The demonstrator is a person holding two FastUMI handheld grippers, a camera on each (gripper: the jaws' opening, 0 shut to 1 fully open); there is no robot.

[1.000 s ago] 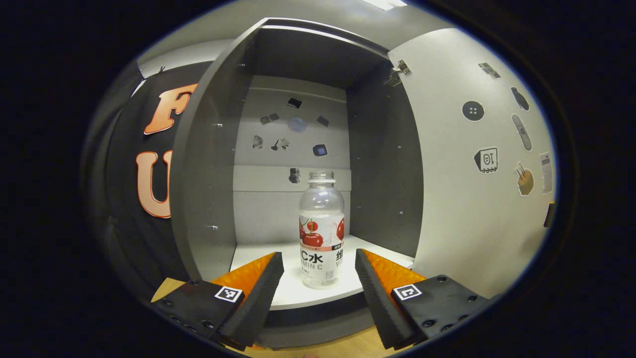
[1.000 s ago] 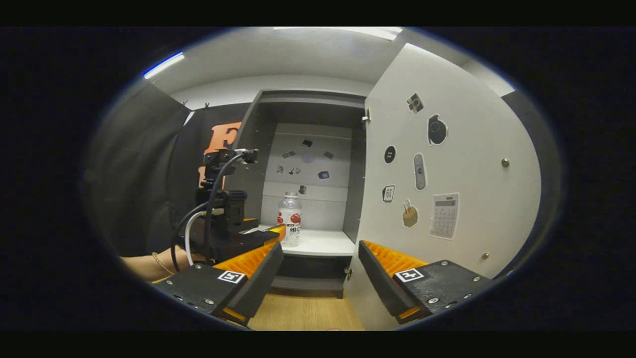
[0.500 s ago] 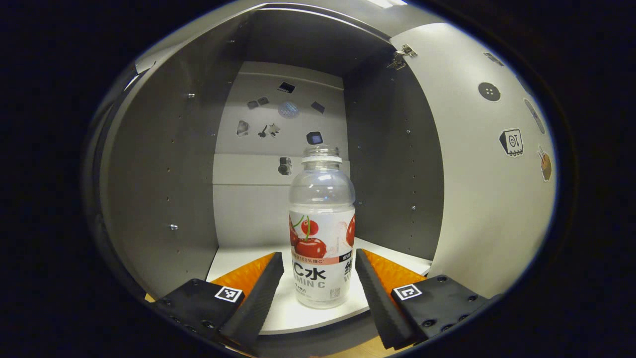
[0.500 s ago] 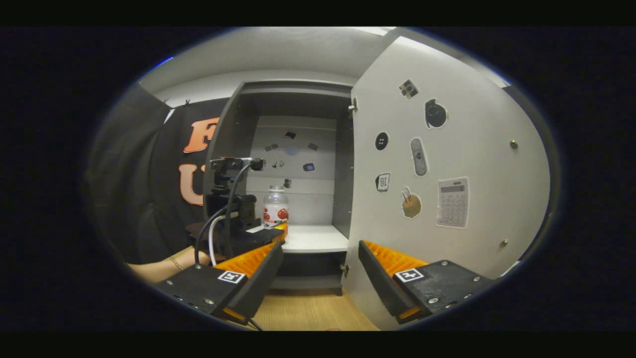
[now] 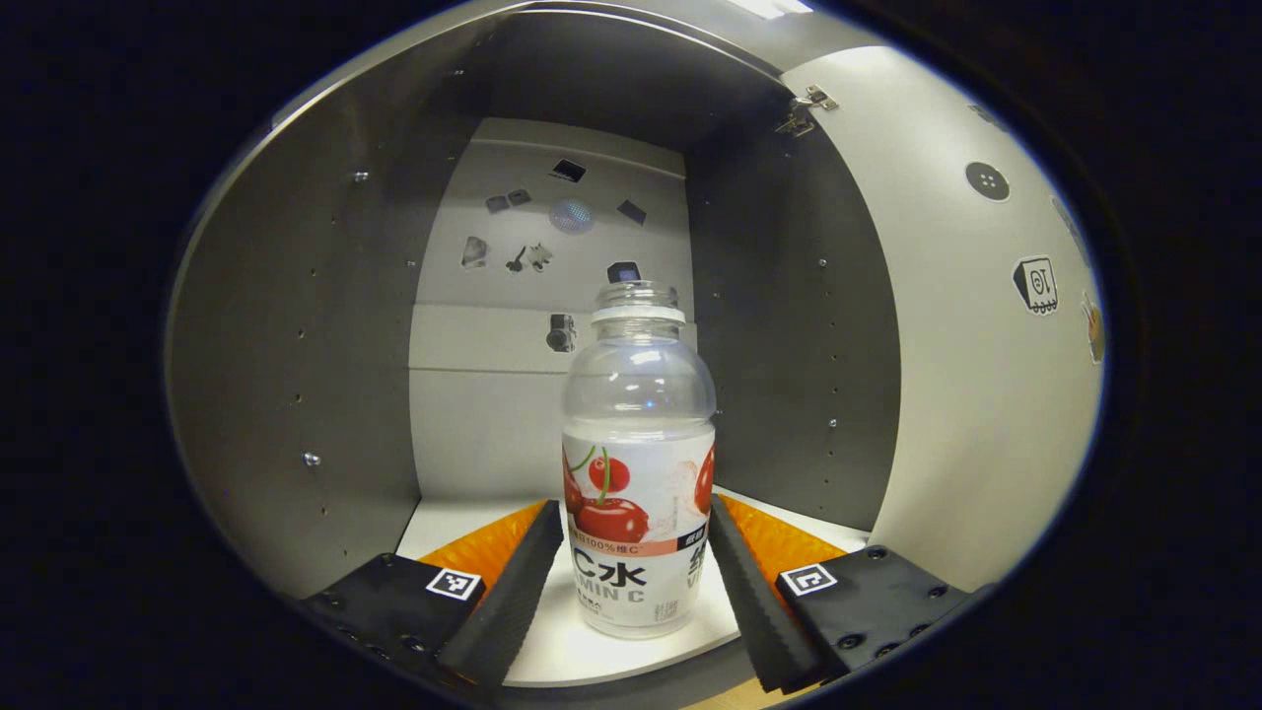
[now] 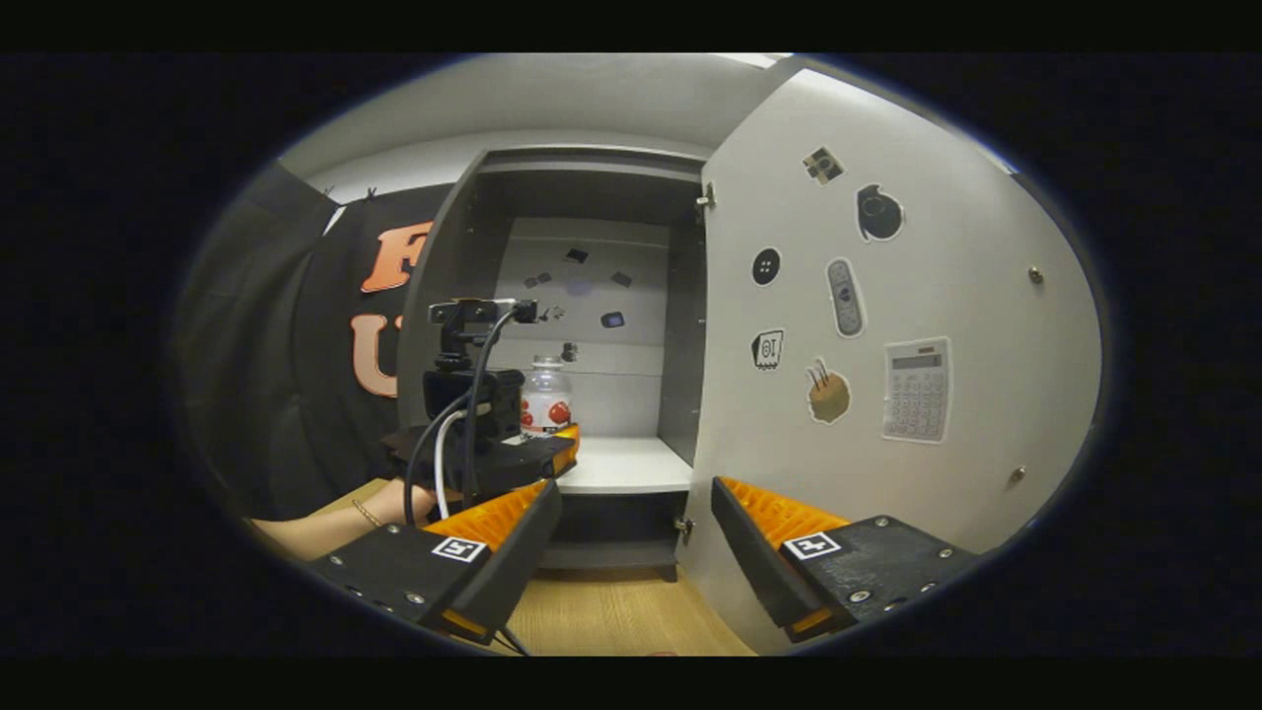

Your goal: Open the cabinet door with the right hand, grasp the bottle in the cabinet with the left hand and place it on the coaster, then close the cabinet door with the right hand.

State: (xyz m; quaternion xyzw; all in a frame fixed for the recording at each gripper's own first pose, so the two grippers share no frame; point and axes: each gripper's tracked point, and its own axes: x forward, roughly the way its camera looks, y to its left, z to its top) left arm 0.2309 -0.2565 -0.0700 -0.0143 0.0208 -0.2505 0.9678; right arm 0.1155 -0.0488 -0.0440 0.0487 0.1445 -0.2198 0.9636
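**Left tongs bracket the bottle inside the open cabinet**

Left gripper view: the left tongs (image 5: 636, 592) stand apart, one finger on each side of the bottle (image 5: 638, 463), close against its label. Firm pressure on both sides cannot be confirmed. The bottle stands upright on the white shelf (image 5: 592, 646) near its front edge, capless, clear above a printed label. The cabinet (image 5: 296, 345) has grey side walls and a pale back panel carrying small stickers. At the right, the cabinet door (image 5: 976, 394) is swung open on its hinge.

Right gripper view: at the left, a hand (image 6: 399, 503) with a bracelet at the wrist holds the left tongs (image 6: 557, 449) at the shelf (image 6: 631, 471), its camera mast and cables rising above. The bottle (image 6: 545, 397) is partly hidden behind that device. In the foreground the right tongs (image 6: 636, 552) are apart, holding nothing, above the wooden desk (image 6: 611, 616) in front of the cabinet (image 6: 434, 256). At the right, the cabinet door (image 6: 946, 296) stands wide open, its inner face bearing stickers, a calculator sticker among them. The right tongs are just beside the door's lower edge; contact is not discernible.
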